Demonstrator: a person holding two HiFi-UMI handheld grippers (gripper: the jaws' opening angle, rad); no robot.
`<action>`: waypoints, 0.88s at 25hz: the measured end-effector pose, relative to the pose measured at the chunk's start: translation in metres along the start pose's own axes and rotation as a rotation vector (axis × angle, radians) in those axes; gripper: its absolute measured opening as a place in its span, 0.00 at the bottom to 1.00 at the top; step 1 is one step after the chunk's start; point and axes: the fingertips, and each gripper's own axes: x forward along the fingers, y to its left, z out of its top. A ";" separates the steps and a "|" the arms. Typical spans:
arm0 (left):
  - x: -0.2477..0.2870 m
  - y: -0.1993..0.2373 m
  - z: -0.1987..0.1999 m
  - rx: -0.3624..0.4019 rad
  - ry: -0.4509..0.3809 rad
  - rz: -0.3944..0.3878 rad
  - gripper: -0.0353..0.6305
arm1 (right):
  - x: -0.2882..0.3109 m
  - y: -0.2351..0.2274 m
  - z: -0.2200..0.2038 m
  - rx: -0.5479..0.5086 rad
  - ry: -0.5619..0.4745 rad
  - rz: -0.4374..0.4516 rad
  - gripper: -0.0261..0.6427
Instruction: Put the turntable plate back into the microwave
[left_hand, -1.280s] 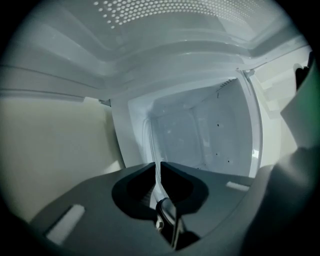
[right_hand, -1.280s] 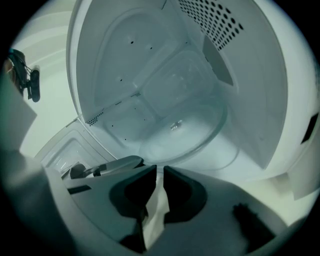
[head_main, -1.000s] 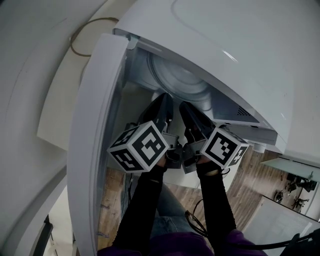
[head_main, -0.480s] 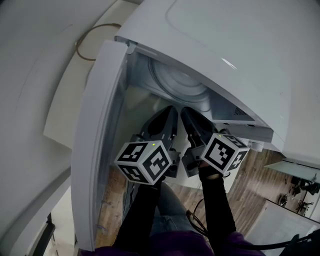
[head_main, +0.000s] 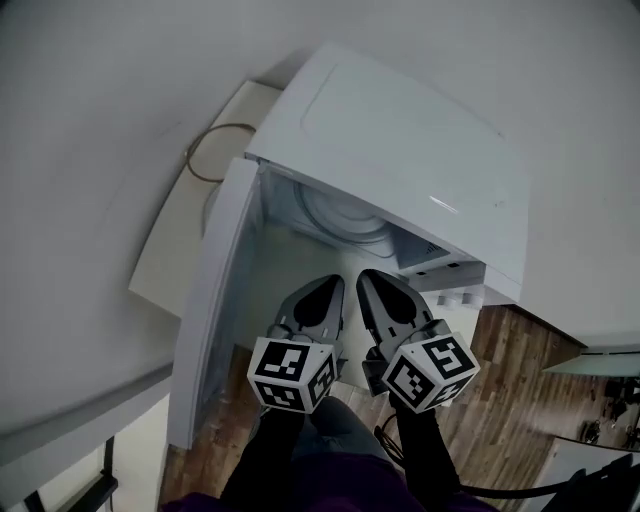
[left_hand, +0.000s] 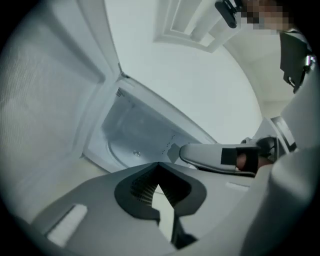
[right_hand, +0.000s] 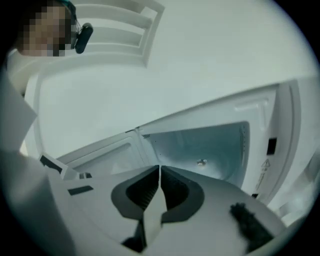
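Turntable plate (head_main: 345, 215) seated; my left gripper (head_main: 330, 284) clenched empty, right gripper (head_main: 368, 279) just closing empty; I should clear the microwave door (head_main: 215, 300) squarely.

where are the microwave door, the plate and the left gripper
microwave door (head_main: 215, 310): head view, middle of the open door
plate (head_main: 345, 215): head view, its round top surface
left gripper (head_main: 332, 287): head view, tips of its shut jaws

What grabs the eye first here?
The white microwave at centre of the head view, door swung open at left, plate lying inside. In front of it, the left gripper and right gripper sit side by side, both shut and empty; the right's jaws have just been closing.
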 end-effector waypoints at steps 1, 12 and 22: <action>-0.007 -0.005 0.010 0.028 -0.024 -0.002 0.06 | -0.006 0.006 0.007 -0.029 -0.019 0.004 0.07; -0.076 -0.079 0.144 0.442 -0.383 0.060 0.06 | -0.077 0.054 0.117 -0.293 -0.398 0.015 0.06; -0.085 -0.106 0.149 0.495 -0.433 0.077 0.06 | -0.100 0.067 0.130 -0.398 -0.470 -0.007 0.06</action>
